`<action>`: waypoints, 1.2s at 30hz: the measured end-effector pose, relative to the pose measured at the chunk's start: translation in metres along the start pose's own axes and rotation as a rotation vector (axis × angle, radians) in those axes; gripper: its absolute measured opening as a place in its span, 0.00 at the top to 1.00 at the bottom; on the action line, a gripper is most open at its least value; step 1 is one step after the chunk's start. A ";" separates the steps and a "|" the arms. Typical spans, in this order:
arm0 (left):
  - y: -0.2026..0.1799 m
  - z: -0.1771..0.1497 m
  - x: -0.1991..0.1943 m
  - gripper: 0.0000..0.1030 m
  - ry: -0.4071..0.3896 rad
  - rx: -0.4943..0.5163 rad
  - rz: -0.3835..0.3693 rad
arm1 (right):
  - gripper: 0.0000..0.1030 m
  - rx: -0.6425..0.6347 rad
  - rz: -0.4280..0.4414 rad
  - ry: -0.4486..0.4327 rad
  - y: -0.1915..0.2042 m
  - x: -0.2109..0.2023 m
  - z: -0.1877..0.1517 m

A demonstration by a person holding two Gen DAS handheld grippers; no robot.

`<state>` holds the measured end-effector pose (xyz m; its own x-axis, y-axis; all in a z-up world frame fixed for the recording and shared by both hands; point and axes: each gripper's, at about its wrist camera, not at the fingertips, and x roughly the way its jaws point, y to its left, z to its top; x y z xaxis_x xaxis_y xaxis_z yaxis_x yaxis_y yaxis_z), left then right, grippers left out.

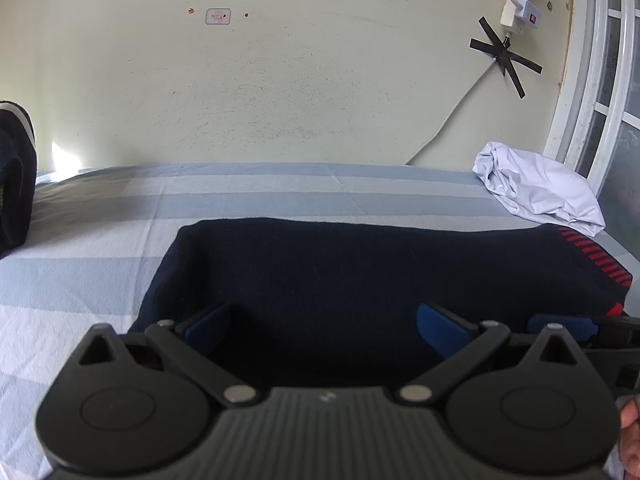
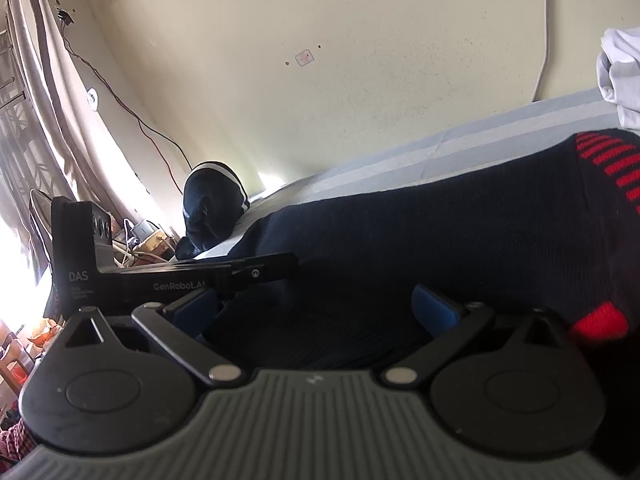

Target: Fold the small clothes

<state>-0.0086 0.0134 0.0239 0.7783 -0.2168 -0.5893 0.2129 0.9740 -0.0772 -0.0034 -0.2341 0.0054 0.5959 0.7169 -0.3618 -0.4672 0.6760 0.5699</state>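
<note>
Both tools, left tool (image 1: 326, 326) and right tool (image 2: 316, 312), gape empty at the navy red-trimmed knit garment (image 1: 360, 268), seemingly folded once; further folds remain.

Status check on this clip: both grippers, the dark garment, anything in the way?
Left gripper open, at the navy garment's near edge. Right gripper open, same edge. White cloth bunched past its far corner; nothing blocking.
</note>
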 end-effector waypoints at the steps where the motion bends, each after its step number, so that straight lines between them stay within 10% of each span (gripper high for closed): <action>1: 0.000 0.000 0.000 0.00 0.000 0.001 0.000 | 0.00 0.001 0.002 -0.002 0.000 0.000 0.000; 36: 0.011 0.000 -0.006 0.00 -0.025 -0.065 -0.092 | 0.00 -0.018 -0.006 0.016 0.004 0.002 0.002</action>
<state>-0.0112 0.0254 0.0264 0.7721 -0.3064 -0.5568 0.2459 0.9519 -0.1828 -0.0032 -0.2303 0.0082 0.5881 0.7154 -0.3774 -0.4755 0.6832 0.5542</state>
